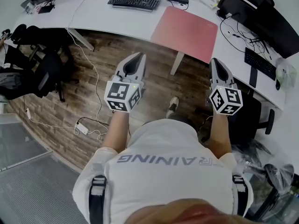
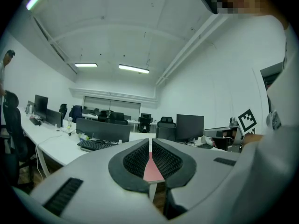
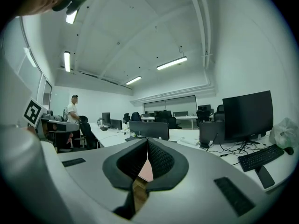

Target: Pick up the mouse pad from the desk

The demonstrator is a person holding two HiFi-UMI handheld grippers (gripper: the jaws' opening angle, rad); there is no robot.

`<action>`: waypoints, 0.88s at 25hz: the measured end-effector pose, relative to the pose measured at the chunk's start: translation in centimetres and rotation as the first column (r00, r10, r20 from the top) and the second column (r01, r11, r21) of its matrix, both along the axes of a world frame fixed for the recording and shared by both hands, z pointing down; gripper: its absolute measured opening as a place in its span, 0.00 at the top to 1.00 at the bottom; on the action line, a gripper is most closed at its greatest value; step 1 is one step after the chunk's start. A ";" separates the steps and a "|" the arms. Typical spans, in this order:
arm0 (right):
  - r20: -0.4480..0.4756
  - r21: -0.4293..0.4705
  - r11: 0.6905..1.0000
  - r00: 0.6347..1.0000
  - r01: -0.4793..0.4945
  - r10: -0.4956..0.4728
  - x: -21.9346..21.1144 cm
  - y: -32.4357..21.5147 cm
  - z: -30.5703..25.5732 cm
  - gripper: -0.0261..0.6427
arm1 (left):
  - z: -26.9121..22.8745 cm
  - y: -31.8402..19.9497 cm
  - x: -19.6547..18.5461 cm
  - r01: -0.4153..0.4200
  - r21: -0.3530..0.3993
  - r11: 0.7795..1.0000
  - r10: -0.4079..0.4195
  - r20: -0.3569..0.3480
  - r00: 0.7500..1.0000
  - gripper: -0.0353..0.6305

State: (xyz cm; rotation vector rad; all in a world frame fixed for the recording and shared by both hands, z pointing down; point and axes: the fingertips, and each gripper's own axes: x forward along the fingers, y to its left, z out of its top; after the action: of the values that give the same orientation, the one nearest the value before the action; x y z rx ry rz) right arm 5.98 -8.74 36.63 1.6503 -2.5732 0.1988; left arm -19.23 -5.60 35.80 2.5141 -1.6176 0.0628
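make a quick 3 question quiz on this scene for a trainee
1. True or false: the left gripper grips the flat pink rectangular mouse pad.
2. In the head view, what lies on the white desk left of that pad? A: black computer keyboard; B: laptop; C: mug.
3. Are the fingers of the right gripper open or shut?
Key: 1 false, the pad lies untouched on the desk; 2 A; 3 shut, nothing between them.

A red mouse pad (image 1: 186, 31) lies flat on the white desk (image 1: 103, 17), beside a black keyboard (image 1: 134, 0). The left gripper (image 1: 138, 56) and right gripper (image 1: 216, 62), jaws together, point toward the desk, both short of the pad.
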 end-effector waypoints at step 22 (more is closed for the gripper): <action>0.077 -0.093 0.995 0.997 -0.021 0.028 11.3 -20.6 5.2 0.92 | 2.4 -20.8 9.6 0.023 -0.079 0.997 -0.019 0.055 0.998 0.88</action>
State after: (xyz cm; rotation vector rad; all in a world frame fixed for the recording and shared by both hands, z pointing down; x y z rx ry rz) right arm 17.27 -29.37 41.85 1.6741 -2.5572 0.3854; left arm -9.65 -26.44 38.16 2.4560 -1.6272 0.1905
